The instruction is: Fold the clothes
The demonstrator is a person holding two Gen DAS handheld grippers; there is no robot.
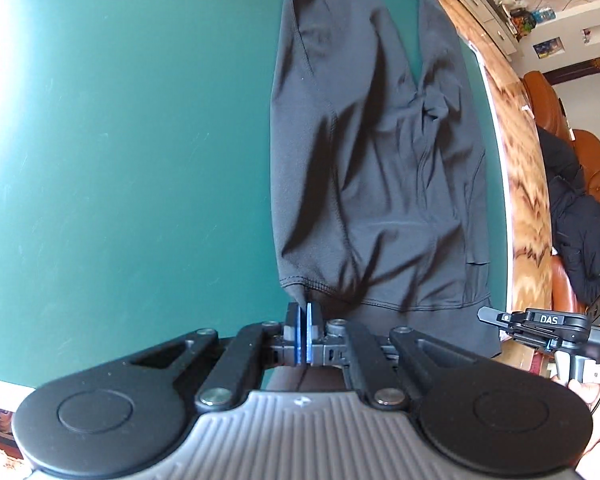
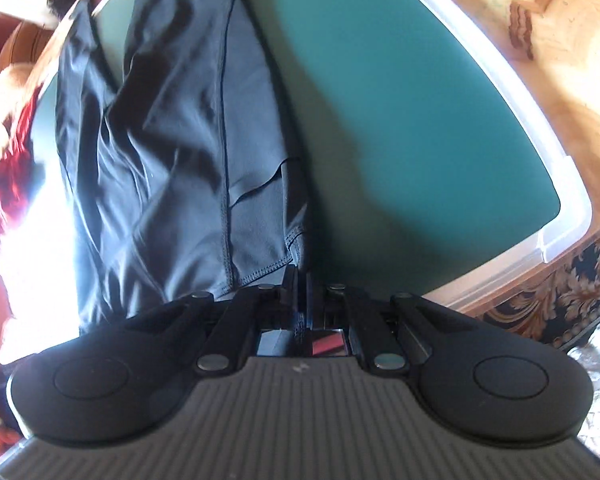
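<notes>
Early stage, I'd say: one black garment (image 1: 364, 168) lies lengthwise on the green surface (image 1: 120, 140), creased, no fold visible yet, so all folding remains. Left hand-held gripper (image 1: 305, 312) is clamped on one corner of its near hem, right hand-held gripper (image 2: 300, 280) is clamped on the other. Count: one garment, two grippers.

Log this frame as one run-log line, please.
stage: laying garment out | left gripper: shut on black garment hem corner | right gripper: shut on other hem corner | garment: stretched over green table
</notes>
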